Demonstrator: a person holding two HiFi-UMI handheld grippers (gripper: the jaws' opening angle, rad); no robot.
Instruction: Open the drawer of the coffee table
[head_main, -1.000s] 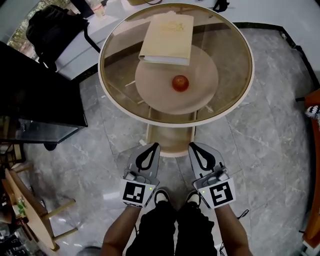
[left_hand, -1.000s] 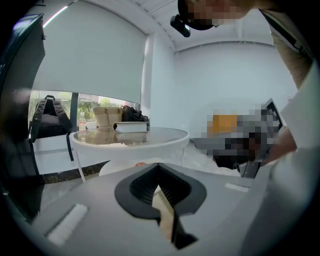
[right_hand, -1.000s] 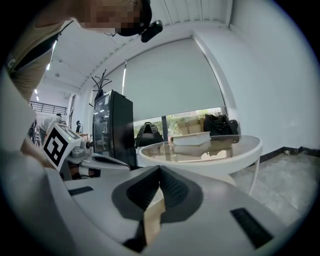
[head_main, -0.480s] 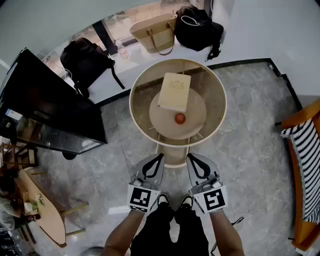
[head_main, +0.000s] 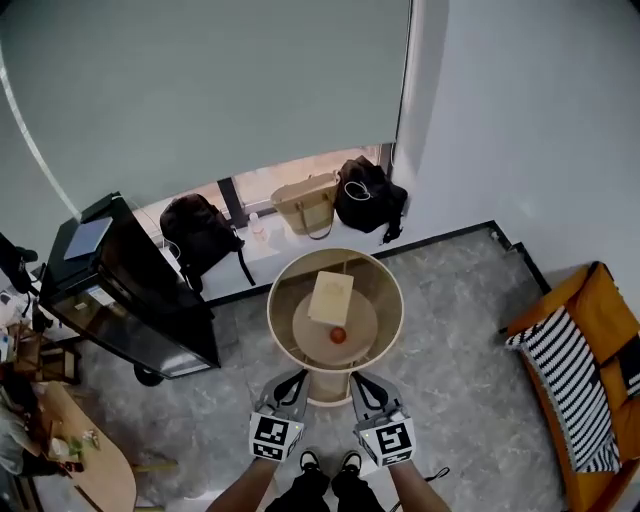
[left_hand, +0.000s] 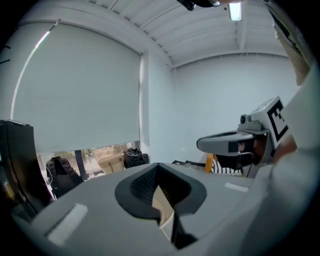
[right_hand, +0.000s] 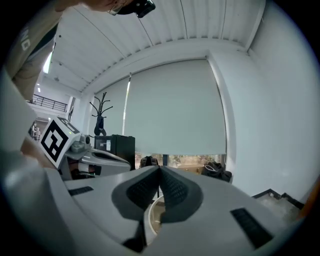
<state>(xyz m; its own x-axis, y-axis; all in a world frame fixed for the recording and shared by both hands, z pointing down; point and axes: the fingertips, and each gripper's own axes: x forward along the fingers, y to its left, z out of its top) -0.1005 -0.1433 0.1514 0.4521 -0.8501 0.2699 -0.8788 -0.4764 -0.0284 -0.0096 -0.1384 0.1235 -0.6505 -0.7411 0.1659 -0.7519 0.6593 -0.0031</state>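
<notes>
**First:** Where do the tools stand?

**Second:** Both are held up in front of the person. The left gripper (head_main: 296, 378) is clenched on nothing, its pads pressed together. The right gripper (head_main: 358, 380) is the same, with only air ahead of it.

**First:** And the drawer?

**Second:** The coffee table (head_main: 385, 285) is the round glass-topped one just beyond the jaws. Something pale and boxy pokes out under its near rim, between the two grippers. I take that for the drawer (head_main: 328, 388), though from here I cannot tell how far out it sits.

**First:** How would you go about it?

**Second:** I'd come down level with that front and part one gripper's jaws before arriving. Then close on the front edge or handle and draw straight back towards the feet, slow and level. A crooked pull could jam it or rock the table, and the book (head_main: 330, 297) and the red fruit (head_main: 338, 335) might slide.

**First:** Anything to read?

**Second:** Little. From the left, the black backpack (head_main: 200, 235), tan tote (head_main: 305, 205) and black bag (head_main: 365, 198) by the window show no legible label. The book's cover has print, too small to read. Each gripper's cube bears a black-and-white square pattern, no words. The striped cushion (head_main: 565, 385) at the right shows only stripes
</notes>
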